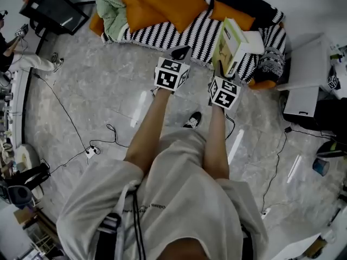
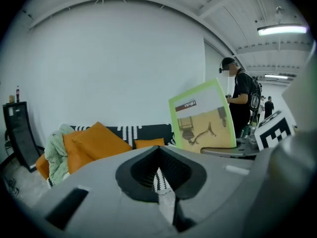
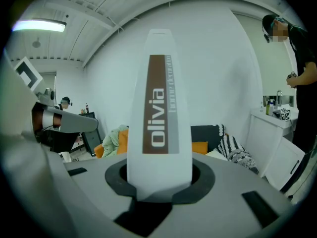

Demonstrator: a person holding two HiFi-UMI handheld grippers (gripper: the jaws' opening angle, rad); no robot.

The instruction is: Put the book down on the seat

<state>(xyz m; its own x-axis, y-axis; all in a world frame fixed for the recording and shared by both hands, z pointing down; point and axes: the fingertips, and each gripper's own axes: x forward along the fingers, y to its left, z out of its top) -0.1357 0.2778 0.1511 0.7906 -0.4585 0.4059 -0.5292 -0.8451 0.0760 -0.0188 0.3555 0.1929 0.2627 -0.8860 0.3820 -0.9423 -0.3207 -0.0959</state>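
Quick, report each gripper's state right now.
Left gripper: closed, nothing in it.
Right gripper: closed on the book.

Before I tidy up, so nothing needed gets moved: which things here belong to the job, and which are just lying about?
Job: book, held in the right gripper; sofa seat.
Lying about: cushions, blanket, cables, screen, cabinet.
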